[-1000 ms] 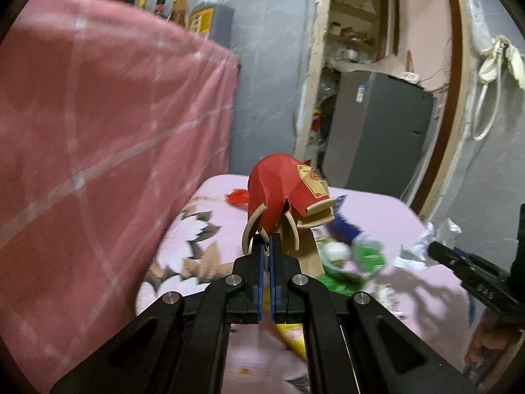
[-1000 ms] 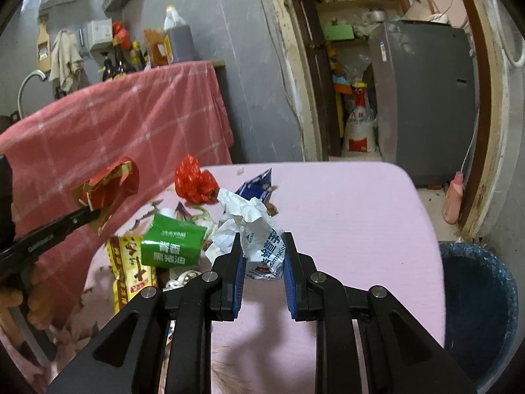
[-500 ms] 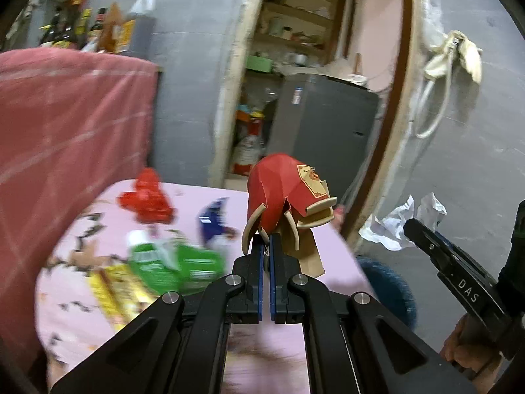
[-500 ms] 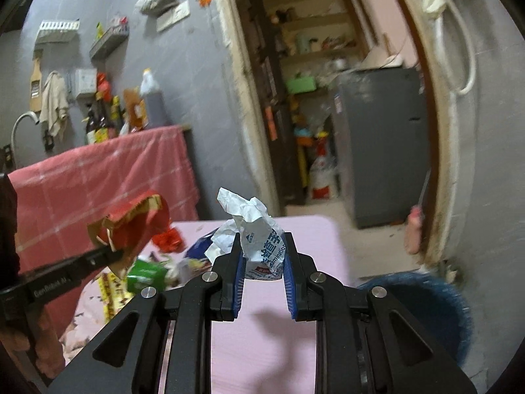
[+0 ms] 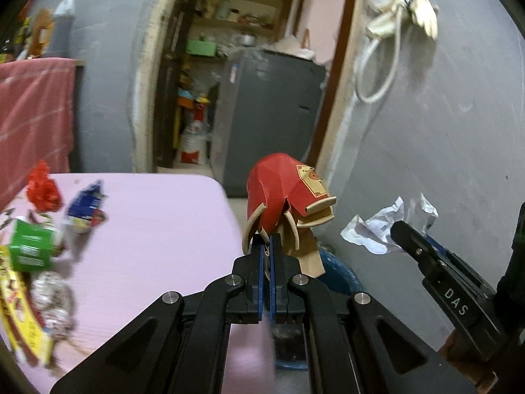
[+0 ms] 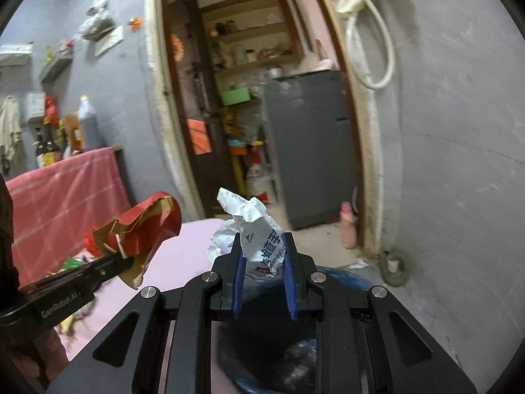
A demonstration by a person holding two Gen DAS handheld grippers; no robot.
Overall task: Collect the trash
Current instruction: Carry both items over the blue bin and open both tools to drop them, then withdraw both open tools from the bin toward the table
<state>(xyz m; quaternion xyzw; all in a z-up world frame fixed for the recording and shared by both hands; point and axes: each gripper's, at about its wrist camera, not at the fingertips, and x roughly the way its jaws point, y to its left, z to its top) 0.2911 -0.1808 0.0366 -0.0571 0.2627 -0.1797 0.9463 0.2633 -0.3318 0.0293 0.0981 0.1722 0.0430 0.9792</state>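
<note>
Your left gripper (image 5: 266, 249) is clamped almost fully closed on the bottom edge of one crushed red-and-tan carton (image 5: 284, 197), which stands up from the blue pads with its long axis roughly vertical and its folded tan flap pointing right. In the right wrist view the same carton (image 6: 141, 226) hangs off the tip of that gripper at the left, leaning up and to the right. Your right gripper (image 6: 262, 262) holds one crumpled white wrapper (image 6: 252, 229) with blue print, its jaws closed only as far as the wad allows; the wrapper rises upright between the blue pads (image 6: 239, 272), its twisted top pointing up and slightly left. Both pieces are held in the air, past the edge of the pink table (image 5: 154, 229) and over the dark blue bin (image 6: 341, 282) on the floor. On the table's left side you have more litter: one red crumpled bag (image 5: 42, 190), one blue packet (image 5: 87, 202), one green carton (image 5: 29, 246), one yellow wrapper (image 5: 19, 315) and one clear crinkled piece (image 5: 54, 295). Beyond them, one grey refrigerator (image 5: 265, 121) stands in the doorway.
</note>
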